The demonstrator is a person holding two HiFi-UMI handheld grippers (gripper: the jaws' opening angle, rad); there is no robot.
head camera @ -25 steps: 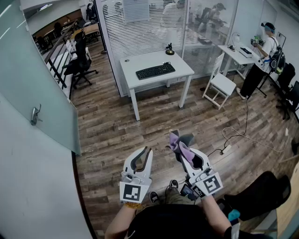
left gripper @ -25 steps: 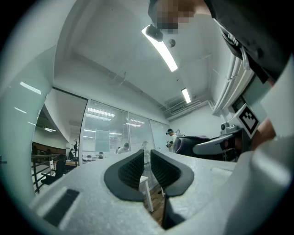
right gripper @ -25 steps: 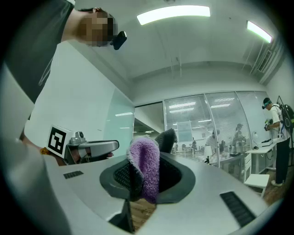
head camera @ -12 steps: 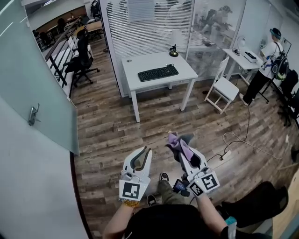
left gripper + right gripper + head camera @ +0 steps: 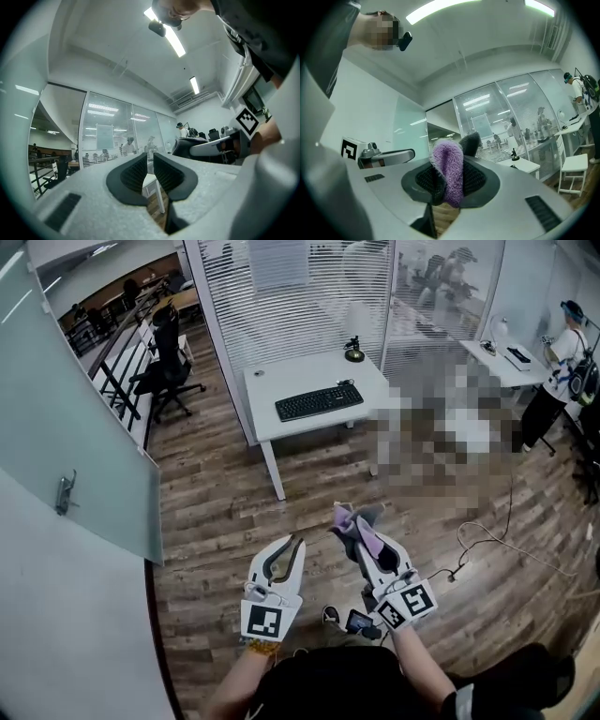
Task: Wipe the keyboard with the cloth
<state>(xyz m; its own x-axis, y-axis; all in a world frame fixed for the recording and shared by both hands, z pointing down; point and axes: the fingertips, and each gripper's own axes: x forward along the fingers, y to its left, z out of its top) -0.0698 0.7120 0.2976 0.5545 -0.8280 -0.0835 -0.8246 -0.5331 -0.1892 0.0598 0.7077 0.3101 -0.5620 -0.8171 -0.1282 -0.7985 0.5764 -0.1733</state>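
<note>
– Keyboard [image 5: 319, 401] location?
– On the white desk [image 5: 272, 388], up at 12 o'clock in the head view. It's well apart from the person, across the wooden floor [image 5: 225, 502]. Small lamp [image 5: 354, 351] at the desk's 1 o'clock corner, clear of the keys.
– Cloth [image 5: 447, 171]?
– Purple and grey, clamped in the right claw [image 5: 449, 187]. Jaws pinched on a fold, loose end sticking out past the tips. Grip looks secure.
– Left claw [image 5: 149, 169]?
– At 9 o'clock of the right one. Jaws together bar a sliver, nothing in them.
– Which step, then?
– My read: approach. Cloth is in hand, wiping not begun, nothing touching the desk.
– What does the next move need?
– Close the gap to the desk's near edge. Then tip the right claw down so the cloth's free end lands on the keys, not the plastic tips. Sweep along the rows. The left claw could pin the keyboard's 9 o'clock end if it slides; it looks light.
</note>
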